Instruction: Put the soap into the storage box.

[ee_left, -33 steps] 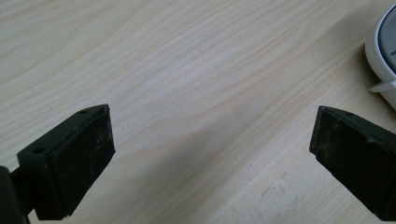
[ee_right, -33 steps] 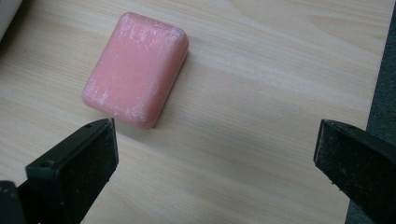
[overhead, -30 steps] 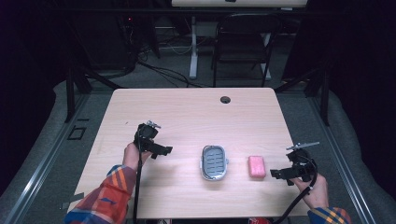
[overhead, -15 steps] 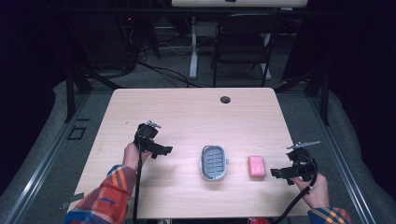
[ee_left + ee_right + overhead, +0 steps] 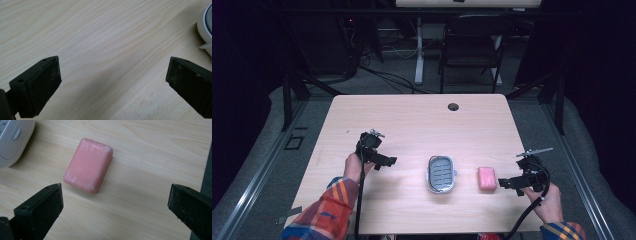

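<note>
Pink soap bar (image 5: 88, 165) lay flat on wooden table (image 5: 412, 120), just right of white soap dish (image 5: 441, 173), apart from it. I held right gripper (image 5: 508, 183) just beside bar, jaws wide, near table's right edge. Left gripper (image 5: 388, 161) jaws wide over bare wood left of dish.
</note>
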Demonstrator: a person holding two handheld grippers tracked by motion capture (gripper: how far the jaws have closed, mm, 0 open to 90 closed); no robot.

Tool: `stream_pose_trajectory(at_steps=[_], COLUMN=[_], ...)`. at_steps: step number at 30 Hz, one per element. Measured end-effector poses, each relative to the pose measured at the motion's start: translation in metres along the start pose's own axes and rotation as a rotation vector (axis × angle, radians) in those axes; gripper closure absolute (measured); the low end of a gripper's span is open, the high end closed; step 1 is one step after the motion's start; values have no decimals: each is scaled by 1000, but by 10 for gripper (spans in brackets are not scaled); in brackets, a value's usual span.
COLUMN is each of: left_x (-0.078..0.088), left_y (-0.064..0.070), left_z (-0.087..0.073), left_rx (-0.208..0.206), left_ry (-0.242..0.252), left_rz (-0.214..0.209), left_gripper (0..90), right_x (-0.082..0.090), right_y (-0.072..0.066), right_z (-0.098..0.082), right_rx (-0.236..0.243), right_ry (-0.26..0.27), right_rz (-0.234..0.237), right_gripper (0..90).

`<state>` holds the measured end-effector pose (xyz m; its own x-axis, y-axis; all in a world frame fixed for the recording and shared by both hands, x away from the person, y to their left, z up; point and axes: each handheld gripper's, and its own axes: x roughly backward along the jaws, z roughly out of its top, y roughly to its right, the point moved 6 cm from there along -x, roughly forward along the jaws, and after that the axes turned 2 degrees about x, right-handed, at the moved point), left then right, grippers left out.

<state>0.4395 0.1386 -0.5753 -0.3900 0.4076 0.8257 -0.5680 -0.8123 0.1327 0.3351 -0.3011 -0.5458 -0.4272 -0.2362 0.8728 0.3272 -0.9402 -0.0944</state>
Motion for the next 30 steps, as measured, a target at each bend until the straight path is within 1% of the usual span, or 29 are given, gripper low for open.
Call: stream_pose_trajectory(at_steps=[4, 5, 8, 10, 11, 12, 13, 14, 15, 16, 17, 19, 20, 24, 25, 26, 27, 28, 29, 30], left_x=[0, 0, 0, 0, 0, -1, -1, -2, -2, -2, -2, -2, -1, -2, -3, -3, -3, -3, -3, -3], left_y=[0, 0, 0, 0, -1, -1, -1, -1, 0, 0, 0, 0, 0, 0, 1, 2, 2, 2, 3, 3], left_z=[-1, -1, -1, -1, -1, -1, -1, -1, -1, -1, -1, -1, -1, -2, -2, -2, -2, -2, -2, -2], left_rx=[2, 2, 2, 2, 1, -3, -3, -3, -4, -4, -6, -6, -3, -6, -7, -14, -15, -15, -19, -19], left_ry=[-7, -7, -5, -6, -9, -18, -18, -18, -18, -18, -18, -17, -13, -20, -22, -27, -27, -27, -26, -26], left_rz=[8, 11, 12, 11, 11, 10, 10, 8, 7, 7, 4, 3, 1, -4, -8, -12, -13, -13, -14, -14], left_gripper=[0, 0, 0, 0, 0, 0, 0, 0, 0, 0, 0, 0, 0, 0, 0, 0, 0, 0, 0, 0], right_x=[2, 3, 4, 4, 3, 2, 2, 0, 0, -2, -2, -3, -4, -6, -8, -10, -10, -10, -13, -13], right_y=[0, 0, 0, -2, -3, -7, -7, -11, -12, -15, -16, -18, -20, -24, -25, -25, -25, -25, -26, -26], right_z=[3, 3, 5, 7, 8, 11, 11, 15, 16, 18, 19, 22, 25, 30, 32, 34, 34, 34, 35, 35], right_rx=[-16, -21, -26, -19, 3, 13, 13, 20, 35, 29, 36, 40, 40, 31, 28, 17, 21, 21, 9, 9], right_ry=[-19, -32, -47, -49, -62, -75, -75, -78, -94, -93, -108, -103, -120, -132, -149, -144, -155, -155, -160, -160], right_rz=[2, 11, 7, 14, 8, 36, 36, 38, 35, 39, 35, 34, 29, 31, 42, 40, 36, 36, 41, 41], right_gripper=[0, 0, 0, 0, 0, 0, 0, 0, 0, 0, 0, 0, 0, 0, 0, 0, 0, 0, 0, 0])
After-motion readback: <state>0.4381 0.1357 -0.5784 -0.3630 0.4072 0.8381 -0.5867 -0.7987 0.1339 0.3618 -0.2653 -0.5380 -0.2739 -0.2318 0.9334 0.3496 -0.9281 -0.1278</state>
